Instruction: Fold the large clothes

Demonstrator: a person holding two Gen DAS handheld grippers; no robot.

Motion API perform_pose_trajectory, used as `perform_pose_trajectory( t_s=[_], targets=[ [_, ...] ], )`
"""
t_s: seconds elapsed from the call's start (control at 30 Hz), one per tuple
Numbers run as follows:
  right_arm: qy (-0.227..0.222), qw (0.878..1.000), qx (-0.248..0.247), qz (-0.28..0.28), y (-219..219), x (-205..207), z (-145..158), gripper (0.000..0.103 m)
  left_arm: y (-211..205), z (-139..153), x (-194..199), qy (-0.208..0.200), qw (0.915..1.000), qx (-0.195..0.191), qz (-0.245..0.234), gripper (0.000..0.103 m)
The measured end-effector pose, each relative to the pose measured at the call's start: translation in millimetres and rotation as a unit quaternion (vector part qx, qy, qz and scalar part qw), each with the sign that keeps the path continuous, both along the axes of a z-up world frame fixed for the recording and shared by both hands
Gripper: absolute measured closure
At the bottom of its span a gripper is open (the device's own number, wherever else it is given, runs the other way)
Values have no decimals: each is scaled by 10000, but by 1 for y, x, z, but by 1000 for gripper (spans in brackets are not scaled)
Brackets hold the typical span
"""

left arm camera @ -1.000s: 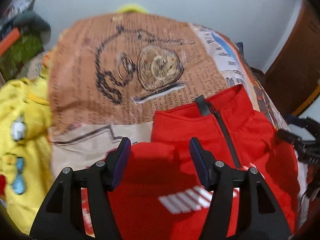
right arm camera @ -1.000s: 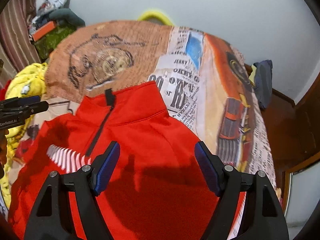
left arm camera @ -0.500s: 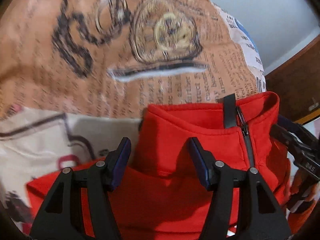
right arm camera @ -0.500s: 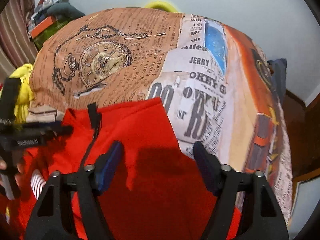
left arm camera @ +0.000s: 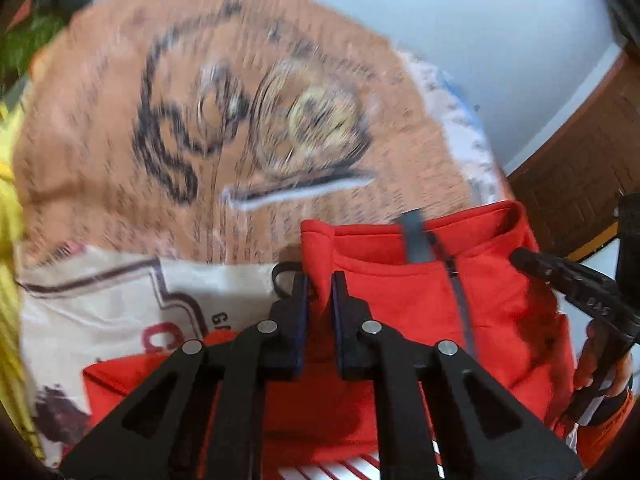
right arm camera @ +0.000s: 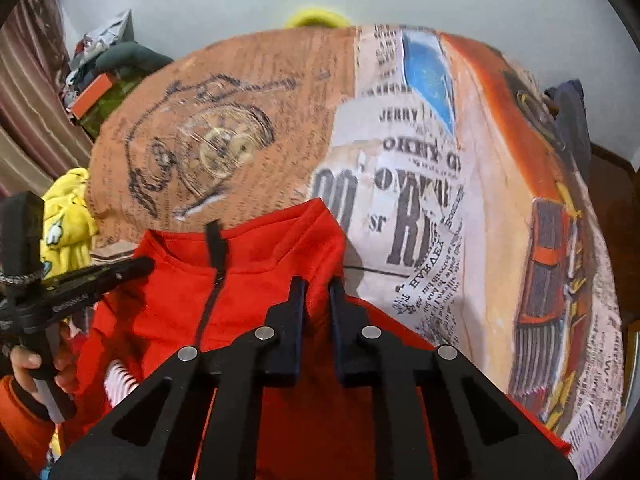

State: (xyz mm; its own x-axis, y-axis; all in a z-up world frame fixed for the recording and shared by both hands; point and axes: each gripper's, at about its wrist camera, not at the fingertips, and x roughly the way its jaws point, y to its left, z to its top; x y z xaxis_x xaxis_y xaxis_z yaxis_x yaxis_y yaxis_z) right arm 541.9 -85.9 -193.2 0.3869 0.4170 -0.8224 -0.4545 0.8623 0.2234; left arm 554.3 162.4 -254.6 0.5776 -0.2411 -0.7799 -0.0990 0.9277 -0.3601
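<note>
A red zip-neck jacket (left arm camera: 404, 304) lies front up on a bed covered with a newspaper-print spread (left arm camera: 240, 140). My left gripper (left arm camera: 320, 280) has its jaws closing, and the pads pinch the fabric just below the collar's left corner. In the right wrist view my right gripper (right arm camera: 318, 285) is shut on the jacket (right arm camera: 256, 280) at the shoulder below the collar's right end. Each view shows the other gripper at its side, held in a hand, its tip against the jacket. White stripes (right arm camera: 120, 380) show on the chest.
Yellow printed clothing (right arm camera: 68, 216) lies at the bed's left edge. Behind it a shelf of clutter (right arm camera: 100, 80) stands by a curtain. A dark garment (right arm camera: 572, 120) hangs off the right side, near a brown wooden door (left arm camera: 580, 160). The spread (right arm camera: 400, 160) stretches beyond the collar.
Both grippers moved forward and down onto the jacket near the collar, and both went from wide open to pinched on the red fabric.
</note>
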Motion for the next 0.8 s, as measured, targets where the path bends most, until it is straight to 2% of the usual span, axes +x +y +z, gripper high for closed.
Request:
perform_pose_trajectory(
  t_s=[0.23,0.33,0.43,0.6,0.7,0.8],
  targets=[
    [-480,9983,209,249,-3,-46,58,94,-29,83,-53,-645,9945,642,-518,94],
    [-647,9970,229,348,-11,-72,75,94,-40,107,-84,-863,9901,836,-725,94],
    [-700,9962,321,406,-24,-101,85,94,-52,119,-111,-953,9870,939,-892,94],
    [-627,9961,322,535,-35,-147,83,94,-68,108,-153,-792,9845,1110,-1107,94],
    [-436,9969,323,573,-38,-167,70,94,-77,90,-178,-652,9838,1078,-1277,94],
    [-275,9975,255,602,-41,-188,55,94,-89,68,-201,-520,9798,1285,-1443,94]
  ],
)
